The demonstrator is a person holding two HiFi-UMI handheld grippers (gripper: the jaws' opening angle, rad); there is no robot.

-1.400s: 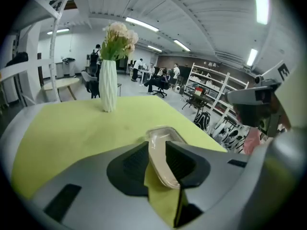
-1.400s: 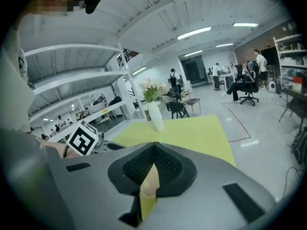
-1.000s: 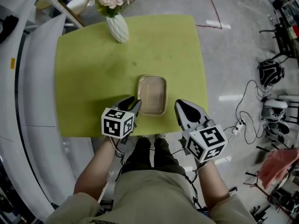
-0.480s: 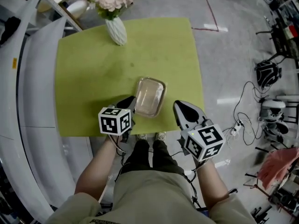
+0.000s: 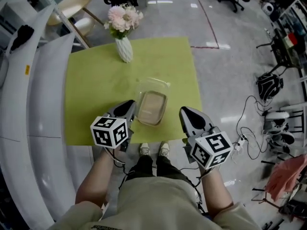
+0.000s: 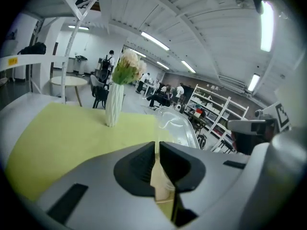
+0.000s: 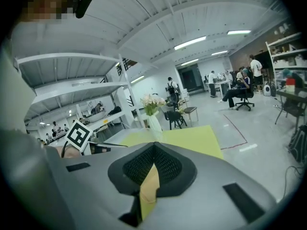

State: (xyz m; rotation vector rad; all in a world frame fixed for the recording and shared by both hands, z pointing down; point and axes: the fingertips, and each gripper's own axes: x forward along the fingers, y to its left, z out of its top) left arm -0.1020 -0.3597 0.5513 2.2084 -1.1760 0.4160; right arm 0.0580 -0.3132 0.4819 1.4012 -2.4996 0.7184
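Observation:
A clear plastic tray (image 5: 152, 107) with a beige bottom hangs tilted over the green tablecloth (image 5: 96, 90), near its front edge. My left gripper (image 5: 130, 104) is shut on the tray's near-left rim. In the left gripper view the tray (image 6: 180, 126) rises beyond the shut left gripper (image 6: 157, 145), the rim pinched between its jaws. My right gripper (image 5: 184, 111) hovers at the cloth's front right, apart from the tray. In the right gripper view the right gripper (image 7: 153, 150) looks shut and empty, with green cloth showing below the jaws. A white ribbed vase (image 5: 124, 49) of pink flowers (image 5: 123, 18) stands at the back.
A white curved bench (image 5: 43, 104) runs along the table's left side. A round stool (image 5: 72, 1) stands behind it. Cables and a dark bag (image 5: 268, 85) lie on the floor to the right. Shelves (image 6: 216, 102) and people (image 7: 242, 87) are far off in the hall.
The tray lay flat on the cloth; now my left gripper holds it raised and tilted. The right gripper has kept its place beside it.

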